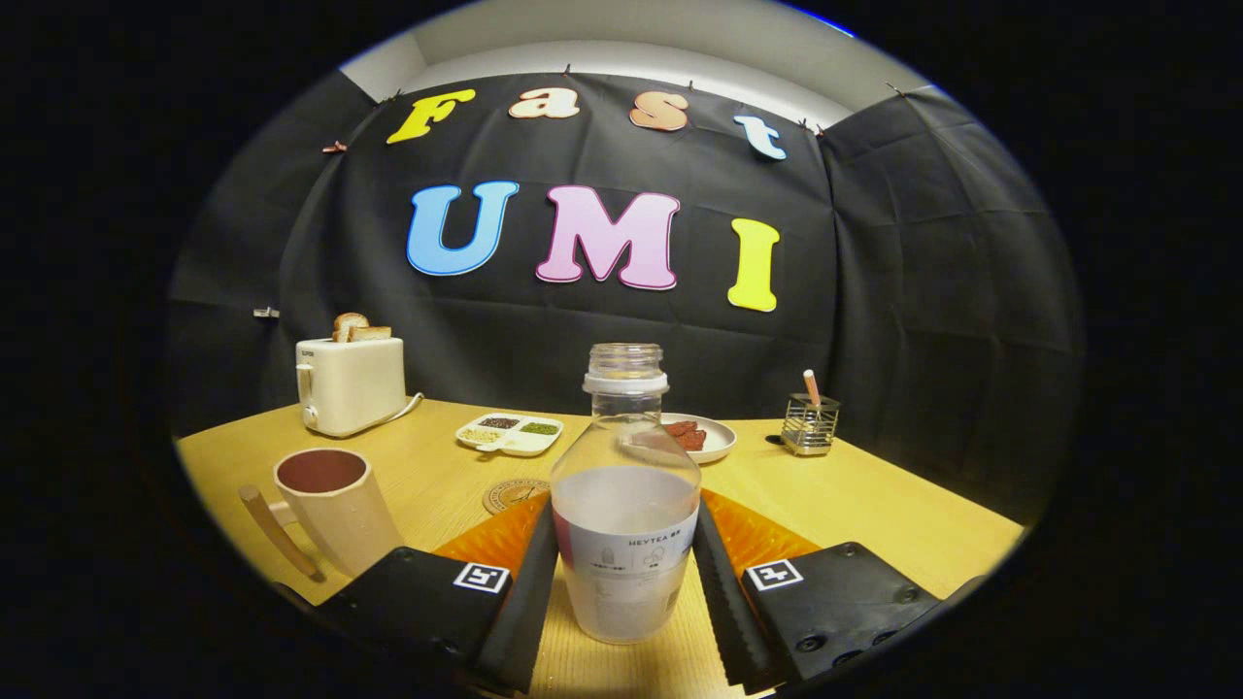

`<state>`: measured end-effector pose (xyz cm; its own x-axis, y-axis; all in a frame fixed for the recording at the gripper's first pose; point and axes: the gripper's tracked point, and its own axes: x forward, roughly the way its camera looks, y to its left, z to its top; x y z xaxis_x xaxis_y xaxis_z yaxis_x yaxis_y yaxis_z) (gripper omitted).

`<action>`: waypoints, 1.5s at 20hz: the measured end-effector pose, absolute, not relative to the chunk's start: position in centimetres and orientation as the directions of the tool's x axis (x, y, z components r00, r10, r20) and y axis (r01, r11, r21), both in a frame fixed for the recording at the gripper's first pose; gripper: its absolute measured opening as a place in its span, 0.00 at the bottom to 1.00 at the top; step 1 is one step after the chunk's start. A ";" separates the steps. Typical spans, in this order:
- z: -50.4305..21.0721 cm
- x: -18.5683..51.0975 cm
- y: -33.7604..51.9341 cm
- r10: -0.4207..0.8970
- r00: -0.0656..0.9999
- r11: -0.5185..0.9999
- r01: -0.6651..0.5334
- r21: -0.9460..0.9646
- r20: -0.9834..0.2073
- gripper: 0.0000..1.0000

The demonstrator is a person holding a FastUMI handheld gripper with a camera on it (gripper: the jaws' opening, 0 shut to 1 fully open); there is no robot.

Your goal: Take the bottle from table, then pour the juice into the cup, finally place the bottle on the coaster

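The open-necked bottle [624, 505] stands upright on the desk [855, 505] at lower centre of the frame, between the gripper [626, 563]'s fingers [532, 592]. They sit close on either side of its lower body, which suits a grasp low on the bottle, but I cannot tell whether both press on it. It holds pale juice to about half its height. The cup [330, 505], at lower left with its handle toward the near edge, looks empty. The round coaster [510, 493] lies just behind the left finger, between cup and bottle. Farther back sit a toaster [350, 383] with bread, a divided dish [510, 433], a plate [714, 439] and a wire holder [809, 423], well clear of a pour.
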<state>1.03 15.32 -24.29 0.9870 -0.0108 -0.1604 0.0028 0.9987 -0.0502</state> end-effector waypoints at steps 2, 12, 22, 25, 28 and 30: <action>-22.8 1.0 15.8 -0.004 0.982 0.996 -0.013 -0.093 -0.187 0.72; -15.9 0.9 15.6 -0.011 0.975 0.847 -0.109 -0.521 -0.223 0.70; -17.7 0.1 19.9 0.013 0.961 0.597 -0.230 -0.769 -0.277 0.70; -17.8 0.9 20.7 0.027 0.967 0.492 -0.235 -0.838 -0.255 0.70; -18.9 1.3 21.0 0.034 0.963 0.396 -0.260 -0.881 -0.269 0.70; -19.0 1.4 21.2 0.035 0.964 0.334 -0.258 -0.907 -0.262 0.70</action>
<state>1.37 21.17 -18.96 0.9645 0.0347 -0.2619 -0.2582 0.3341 -0.9065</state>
